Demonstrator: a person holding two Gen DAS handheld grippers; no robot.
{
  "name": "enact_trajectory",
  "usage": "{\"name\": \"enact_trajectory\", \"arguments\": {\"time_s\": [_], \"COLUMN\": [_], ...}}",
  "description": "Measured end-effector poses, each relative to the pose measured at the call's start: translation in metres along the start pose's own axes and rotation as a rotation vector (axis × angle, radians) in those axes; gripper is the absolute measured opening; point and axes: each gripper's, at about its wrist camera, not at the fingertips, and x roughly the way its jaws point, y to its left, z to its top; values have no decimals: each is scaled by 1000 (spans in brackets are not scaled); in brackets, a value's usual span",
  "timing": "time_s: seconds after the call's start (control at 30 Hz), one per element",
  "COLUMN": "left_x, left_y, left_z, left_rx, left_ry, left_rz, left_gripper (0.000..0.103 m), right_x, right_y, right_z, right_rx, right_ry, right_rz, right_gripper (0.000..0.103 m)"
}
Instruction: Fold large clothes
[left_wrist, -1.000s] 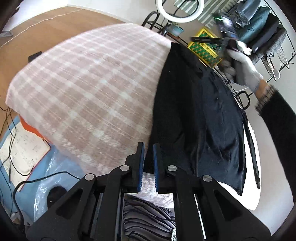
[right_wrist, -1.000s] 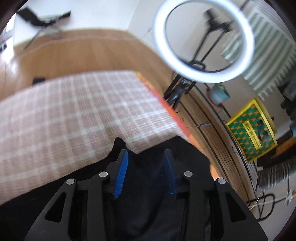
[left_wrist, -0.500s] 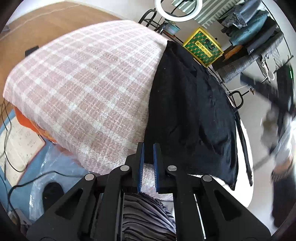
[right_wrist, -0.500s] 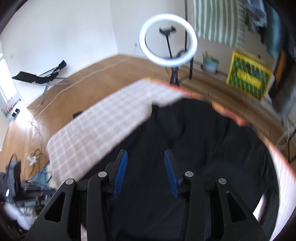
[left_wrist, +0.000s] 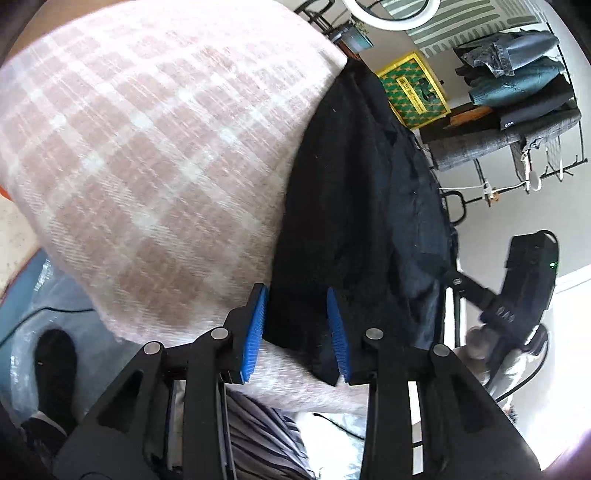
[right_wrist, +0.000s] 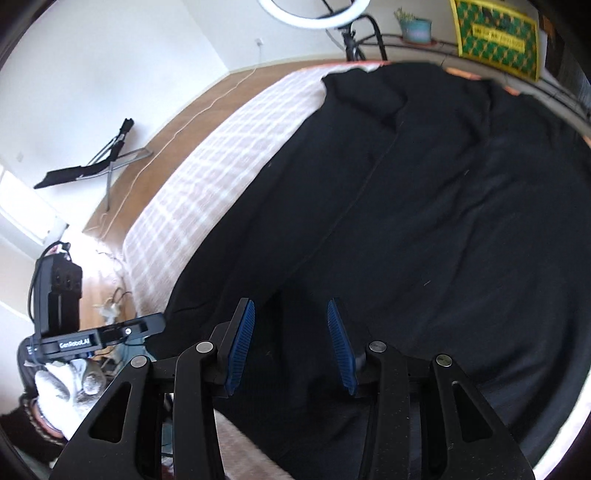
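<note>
1. left gripper (left_wrist: 297, 328) jaws have just been opening, parted over the black garment (right_wrist: 424, 206) hem.
2. right gripper (right_wrist: 291, 347) open above the garment.
3. garment lies on a pink checked blanket (left_wrist: 155, 140); wood floor (right_wrist: 192, 110).

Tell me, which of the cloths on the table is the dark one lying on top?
The black garment. It is plain and dark, spread over the pink-and-white checked blanket, which is pale, patterned and lies underneath, covering the table.
</note>
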Motion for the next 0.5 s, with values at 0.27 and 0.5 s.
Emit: {"name": "enact_trajectory", "arguments": {"time_s": [0.27,0.5], "left_x": [2,-6], "left_y": [-4,4], "left_z": [2,3], "left_rx": [0,-29], "left_ry": [4,-25], "left_rz": [3,6], "left_gripper": [32,32], "right_x": [37,18], "right_y": [19,0], "right_z": [-2,7], "right_rx": [0,65], "right_ry": [76,13], "right_rz": [-30,-82], "right_gripper": [30,1]}}
